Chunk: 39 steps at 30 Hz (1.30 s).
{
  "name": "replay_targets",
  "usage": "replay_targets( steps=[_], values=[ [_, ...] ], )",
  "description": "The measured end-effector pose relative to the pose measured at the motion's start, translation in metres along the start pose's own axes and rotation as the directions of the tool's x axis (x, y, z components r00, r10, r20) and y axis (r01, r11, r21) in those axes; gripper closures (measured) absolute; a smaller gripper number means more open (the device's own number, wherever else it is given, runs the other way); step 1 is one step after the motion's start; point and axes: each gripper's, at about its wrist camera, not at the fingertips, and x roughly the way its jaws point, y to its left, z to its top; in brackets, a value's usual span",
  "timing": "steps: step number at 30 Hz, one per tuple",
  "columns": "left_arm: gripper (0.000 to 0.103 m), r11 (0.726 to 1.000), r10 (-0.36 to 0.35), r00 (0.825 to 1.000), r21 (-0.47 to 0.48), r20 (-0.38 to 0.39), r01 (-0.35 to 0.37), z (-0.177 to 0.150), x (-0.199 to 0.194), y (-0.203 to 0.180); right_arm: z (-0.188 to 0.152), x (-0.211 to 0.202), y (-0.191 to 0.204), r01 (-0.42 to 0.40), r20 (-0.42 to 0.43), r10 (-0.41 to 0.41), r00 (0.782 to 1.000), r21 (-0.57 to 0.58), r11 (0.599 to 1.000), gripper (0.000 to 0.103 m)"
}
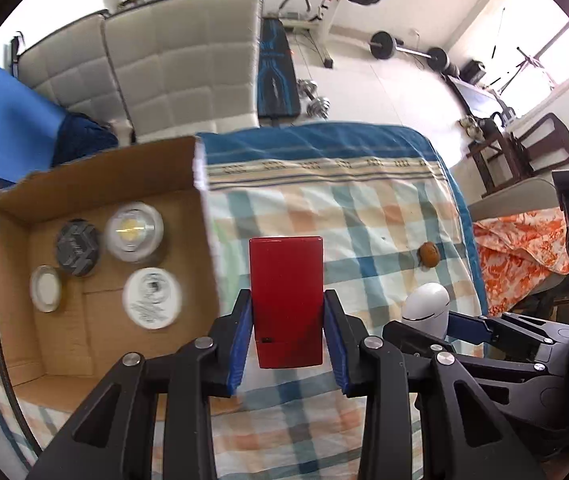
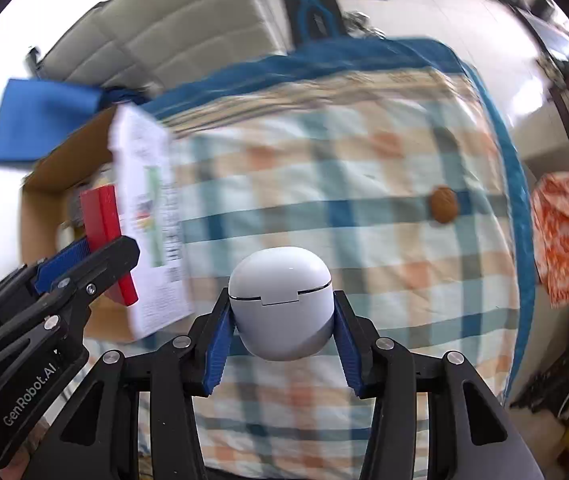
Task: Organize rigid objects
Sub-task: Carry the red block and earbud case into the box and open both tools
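Checked bedspread [image 1: 364, 216] below barbells; left fingers [image 1: 288, 322] clamp red block [image 1: 286, 300], right fingers [image 2: 280, 316] clasp white case [image 2: 280, 300].

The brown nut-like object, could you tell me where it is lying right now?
The brown nut-like object lies alone on the checked bedcover, right of centre in both wrist views, near the cover's blue right border and beyond the white case held in the right gripper.
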Motion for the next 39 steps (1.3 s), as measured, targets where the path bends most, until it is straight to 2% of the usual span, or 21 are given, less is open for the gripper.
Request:
replay_targets(
  steps=[8, 16, 26, 32, 39],
  values=[
    [0.072, 0.99, 0.123, 0.991, -0.068, 0.046, -0.119, -0.028, -0.048, 0.083, -0.015, 0.004, 0.103, -0.047, 0.017, 0.049, 0.999, -0.104, 0.993, 0.054],
    [0.072, 0.978, 0.159, 0.987, -0.146, 0.034, -0.152, -0.05, -0.059, 0.148, -0.021, 0.017, 0.169, -0.031, 0.012, 0.034, 0.999, -0.168, 0.985, 0.054],
    [0.072, 0.972, 0.125, 0.992, -0.198, -0.006, -0.124, -0.057, -0.043, 0.2, -0.016, 0.053, 0.217, -0.004, -0.015, 0.001, 1.0, -0.207, 0.978, 0.054],
    [0.072, 0.964, 0.05, 0.994, -0.254, -0.092, -0.072, -0.062, -0.006, 0.239, -0.012, 0.1, 0.239, -0.026, -0.067, 0.011, 0.998, -0.222, 0.975, 0.054],
    [0.071, 0.95, -0.003, 0.974, -0.303, -0.227, -0.068, -0.07, 0.047, 0.274, -0.006, 0.165, 0.247, -0.046, -0.149, 0.018, 0.989, -0.189, 0.981, 0.054]
  ],
)
